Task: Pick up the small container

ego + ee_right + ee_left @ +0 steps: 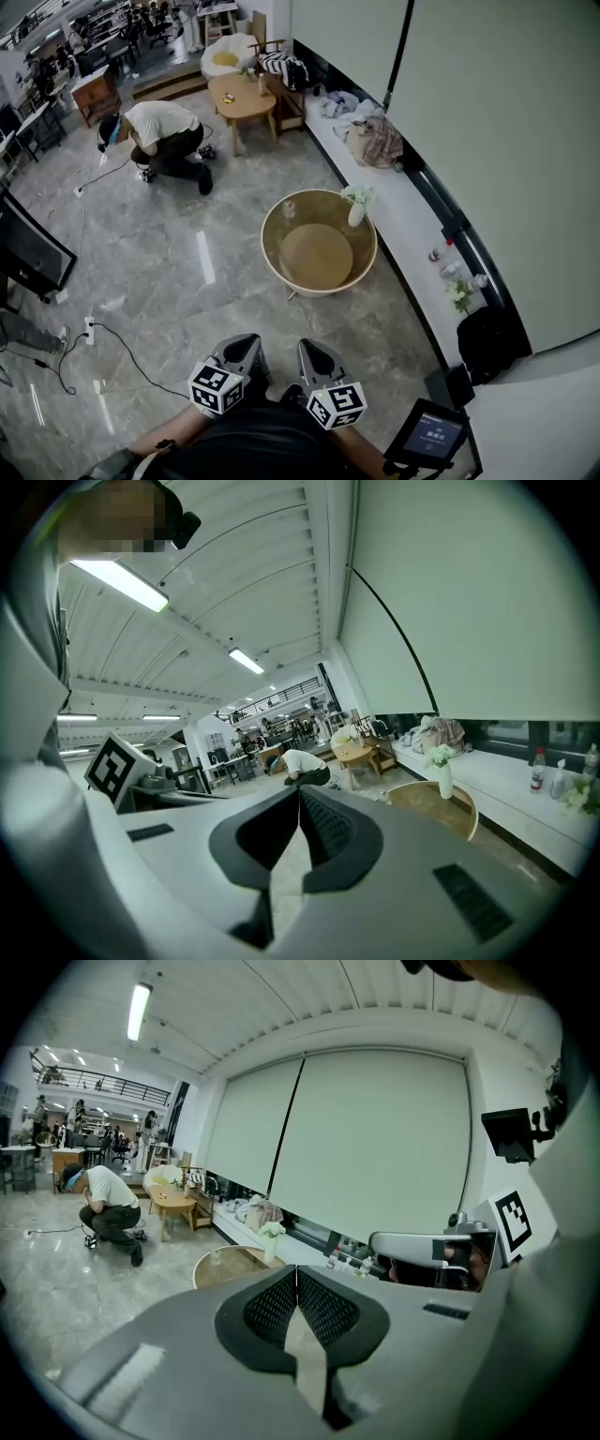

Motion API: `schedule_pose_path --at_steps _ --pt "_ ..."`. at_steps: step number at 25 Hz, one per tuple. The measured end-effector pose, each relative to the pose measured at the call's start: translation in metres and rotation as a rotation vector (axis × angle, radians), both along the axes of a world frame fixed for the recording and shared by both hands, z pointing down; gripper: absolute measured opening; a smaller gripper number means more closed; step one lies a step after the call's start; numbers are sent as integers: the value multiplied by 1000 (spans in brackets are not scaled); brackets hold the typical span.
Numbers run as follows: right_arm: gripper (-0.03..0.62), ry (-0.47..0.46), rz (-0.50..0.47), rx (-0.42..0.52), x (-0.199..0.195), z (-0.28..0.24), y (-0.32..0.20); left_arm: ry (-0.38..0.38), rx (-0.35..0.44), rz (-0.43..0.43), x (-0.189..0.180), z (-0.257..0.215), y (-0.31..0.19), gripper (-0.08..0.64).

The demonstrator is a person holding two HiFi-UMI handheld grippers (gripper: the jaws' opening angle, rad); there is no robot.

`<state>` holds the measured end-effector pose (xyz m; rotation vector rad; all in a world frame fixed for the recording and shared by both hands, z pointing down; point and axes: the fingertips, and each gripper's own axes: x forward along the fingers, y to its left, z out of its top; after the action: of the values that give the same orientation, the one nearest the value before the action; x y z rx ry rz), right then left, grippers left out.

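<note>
Fingers of left gripper (247, 341) and right gripper (313, 345) closed, empty; round table (367, 255) ahead bears small container (289, 208), vase (356, 215).

Round wooden table (317, 255) on grey floor (187, 281), flower vase (357, 210) at its rim, person (164, 136) crouching beyond, clothes (375, 141) heaped on ledge (410, 223).

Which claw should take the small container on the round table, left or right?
Left, marginally. The small container sits at the round table's far-left rim, the vase at its right. Both the left claw and right claw are shut and well short.
</note>
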<state>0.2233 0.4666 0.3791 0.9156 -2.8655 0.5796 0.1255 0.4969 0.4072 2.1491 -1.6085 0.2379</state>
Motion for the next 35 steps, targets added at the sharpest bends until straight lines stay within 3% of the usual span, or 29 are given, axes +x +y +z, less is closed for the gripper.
schedule_pose_path --at_steps 9,20,35 --pt "8 25 -4 -26 -40 7 -45 16 -18 18 -36 8 -47 3" --pt "6 55 30 -39 -125 9 -113 39 -22 32 -127 10 -119 3" --pt "6 97 44 -70 -197 21 -147 82 -32 17 -207 25 -153 3"
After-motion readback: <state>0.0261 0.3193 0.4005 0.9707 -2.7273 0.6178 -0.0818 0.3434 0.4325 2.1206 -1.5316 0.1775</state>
